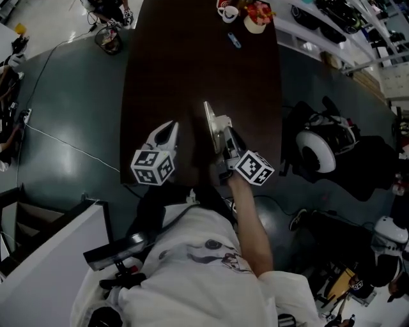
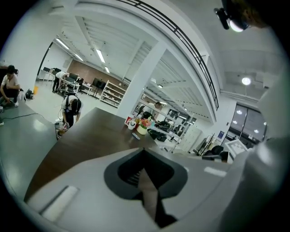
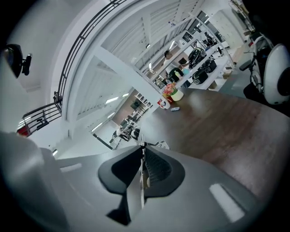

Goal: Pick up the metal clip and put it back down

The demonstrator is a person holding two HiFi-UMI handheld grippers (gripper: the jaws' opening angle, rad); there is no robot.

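We hold the metal clip (image 3: 142,176) edge-on in the right gripper (image 3: 142,150). Its jaws are closed onto the thin plate, which projects forward past the tips. The clip is over the near end of the dark table (image 1: 192,64); we cannot tell whether its lower edge touches the surface. The left gripper (image 1: 167,133) sits just beside it, on the left, with its jaws pressed together on nothing. We judge the pick-up complete. Remaining steps: lower the clip onto the table, part the right jaws, and withdraw. The mugs (image 1: 227,11) at the far end stand well apart from the work area.
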